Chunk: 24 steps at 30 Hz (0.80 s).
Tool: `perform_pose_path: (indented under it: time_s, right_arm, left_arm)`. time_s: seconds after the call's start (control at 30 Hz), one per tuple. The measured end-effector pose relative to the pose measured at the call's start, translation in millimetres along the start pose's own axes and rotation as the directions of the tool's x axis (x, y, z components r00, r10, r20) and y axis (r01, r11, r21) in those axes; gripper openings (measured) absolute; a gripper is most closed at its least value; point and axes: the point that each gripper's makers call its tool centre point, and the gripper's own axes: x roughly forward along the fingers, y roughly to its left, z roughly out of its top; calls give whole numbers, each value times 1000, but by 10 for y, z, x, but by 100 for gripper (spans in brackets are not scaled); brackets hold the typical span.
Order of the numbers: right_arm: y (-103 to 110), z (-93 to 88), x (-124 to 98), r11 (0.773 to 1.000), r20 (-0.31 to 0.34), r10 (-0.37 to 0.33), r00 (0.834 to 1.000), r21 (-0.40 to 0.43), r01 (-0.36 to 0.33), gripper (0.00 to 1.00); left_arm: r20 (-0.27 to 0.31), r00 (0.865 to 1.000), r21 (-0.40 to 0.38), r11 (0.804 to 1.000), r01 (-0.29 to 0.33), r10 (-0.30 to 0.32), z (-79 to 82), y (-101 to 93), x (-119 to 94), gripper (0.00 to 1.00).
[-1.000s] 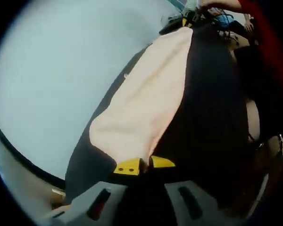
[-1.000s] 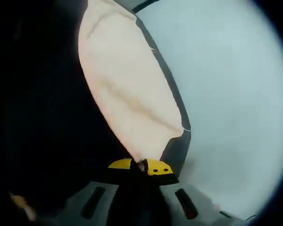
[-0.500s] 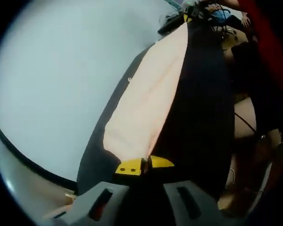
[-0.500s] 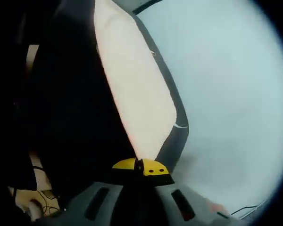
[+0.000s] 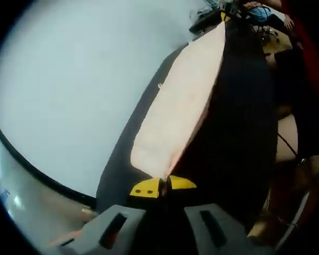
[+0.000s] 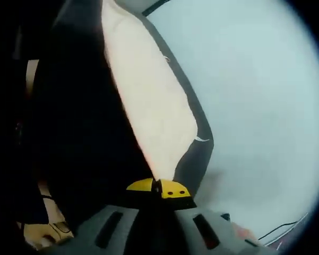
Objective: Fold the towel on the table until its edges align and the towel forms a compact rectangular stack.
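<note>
In the left gripper view, the left gripper (image 5: 163, 186) has its yellow-tipped jaws pressed together on a corner of the pale peach cloth towel (image 5: 178, 111), which runs taut from the tips toward the far upper right, where the right gripper (image 5: 227, 11) pinches the opposite corner. The towel hangs just above the white table surface (image 5: 74, 90), casting a dark shadow along its near edge; holding it stretched between two corners appears intended to keep the edges straight for an aligned fold. In the right gripper view, the right gripper (image 6: 159, 188) likewise clamps a towel (image 6: 149, 106) corner, the cloth rising edge-on away from the tips above the table (image 6: 255, 101). The fold is judged not yet laid down.
</note>
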Motion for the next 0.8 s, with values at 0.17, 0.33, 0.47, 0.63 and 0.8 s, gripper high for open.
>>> perform_pose_path:
  time_s: [0.17, 0.33, 0.47, 0.63, 0.8]
  right_arm:
    - [-372, 106, 111, 997, 8, -77, 997, 31, 76, 0]
    - [-641, 135, 379, 988, -24, -117, 993, 94, 119, 0]
    - [-730, 211, 676, 990, -55, -104, 993, 95, 109, 0]
    - [-888, 294, 1058, 991, -67, -62, 996, 115, 69, 0]
    - [-933, 385, 1340, 991, -66, -33, 997, 128, 41, 0]
  left_arm:
    - [-25, 999, -17, 999, -35, 35, 69, 207, 77, 1]
    - [-36, 999, 24, 999, -36, 37, 138, 419, 258, 1]
    - [-61, 998, 45, 999, -25, 27, 159, 568, 418, 1]
    - [-61, 998, -22, 1000, 16, -17, 118, 732, 652, 1]
    - [-68, 998, -85, 996, 4, -10, 58, 964, 936, 0]
